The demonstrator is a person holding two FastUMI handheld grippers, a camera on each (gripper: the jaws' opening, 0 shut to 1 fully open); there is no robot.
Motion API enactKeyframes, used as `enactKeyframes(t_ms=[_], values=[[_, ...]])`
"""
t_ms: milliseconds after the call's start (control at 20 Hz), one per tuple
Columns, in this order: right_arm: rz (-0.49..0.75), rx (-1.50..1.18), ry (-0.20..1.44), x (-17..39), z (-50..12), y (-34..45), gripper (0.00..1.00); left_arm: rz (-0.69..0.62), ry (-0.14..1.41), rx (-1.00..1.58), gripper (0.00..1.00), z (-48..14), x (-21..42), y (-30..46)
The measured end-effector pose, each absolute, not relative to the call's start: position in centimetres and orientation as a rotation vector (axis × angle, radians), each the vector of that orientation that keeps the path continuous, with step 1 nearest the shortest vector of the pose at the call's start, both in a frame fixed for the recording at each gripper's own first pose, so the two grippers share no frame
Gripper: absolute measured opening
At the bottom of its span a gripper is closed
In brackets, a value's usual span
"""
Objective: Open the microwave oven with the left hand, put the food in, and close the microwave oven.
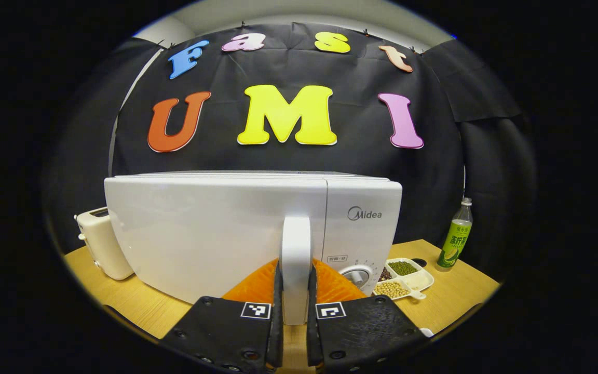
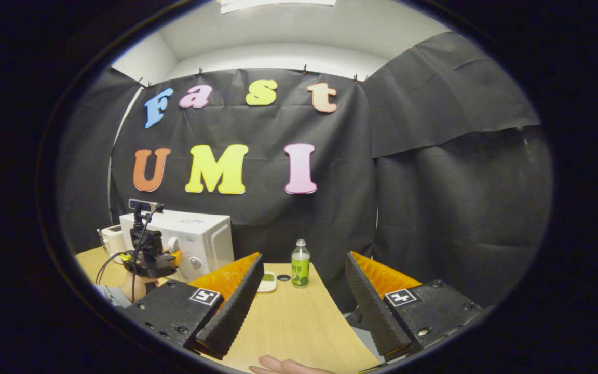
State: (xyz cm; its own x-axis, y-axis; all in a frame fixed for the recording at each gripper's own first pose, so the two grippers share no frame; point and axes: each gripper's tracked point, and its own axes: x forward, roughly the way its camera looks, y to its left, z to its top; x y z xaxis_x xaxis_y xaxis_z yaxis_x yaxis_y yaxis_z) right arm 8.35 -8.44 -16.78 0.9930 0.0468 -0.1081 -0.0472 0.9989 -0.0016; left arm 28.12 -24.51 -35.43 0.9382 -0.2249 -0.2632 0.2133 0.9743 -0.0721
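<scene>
A white microwave oven (image 1: 216, 228) stands on the wooden table (image 1: 122, 301), its door closed. In the left gripper view my left gripper (image 1: 295, 298) is shut on the upright white door handle (image 1: 296, 249), one finger on each side. A divided white dish of beans and grains (image 1: 405, 278) lies right of the microwave. In the right gripper view the microwave (image 2: 195, 241) sits far left, with the left gripper (image 2: 148, 257) and its hand at the door. My right gripper (image 2: 304, 301) hangs open over the table (image 2: 294, 322), holding nothing.
A cream toaster (image 1: 99, 241) stands left of the microwave. A green drink bottle (image 1: 456, 239) stands at the table's back right, also the bottle (image 2: 300, 264) in the right gripper view, next to the dish (image 2: 268, 281). Fingers of a hand (image 2: 283, 366) show at the table's near edge.
</scene>
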Motion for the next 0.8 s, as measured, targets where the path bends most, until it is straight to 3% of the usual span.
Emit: enactKeyframes(t_ms=[50, 350, 400, 500, 550, 800], values=[[0.045, -0.001, 0.101, 8.3, -16.6, -8.5, 0.96, -0.230, 0.274, -0.035, 0.05, -35.3, 27.9, -24.4], [0.047, 0.003, 0.111, 8.0, -17.1, -8.4, 0.96, -0.283, 0.298, -0.028, 0.05, -35.2, 25.7, -23.7], [0.041, 0.004, 0.122, 7.8, -17.3, -8.6, 1.00, -0.296, 0.263, -0.018, 0.04, -34.7, 24.8, -23.2], [0.048, 0.005, 0.133, 6.8, -17.4, -8.2, 0.96, -0.312, 0.269, -0.038, 0.04, -34.6, 22.6, -22.2], [0.048, 0.004, 0.125, 6.4, -17.0, -8.1, 1.00, -0.320, 0.271, -0.046, 0.04, -34.4, 21.7, -21.7], [0.043, 0.006, 0.114, 3.8, -16.1, -7.6, 0.96, -0.321, 0.268, -0.059, 0.04, -33.9, 17.3, -18.1]])
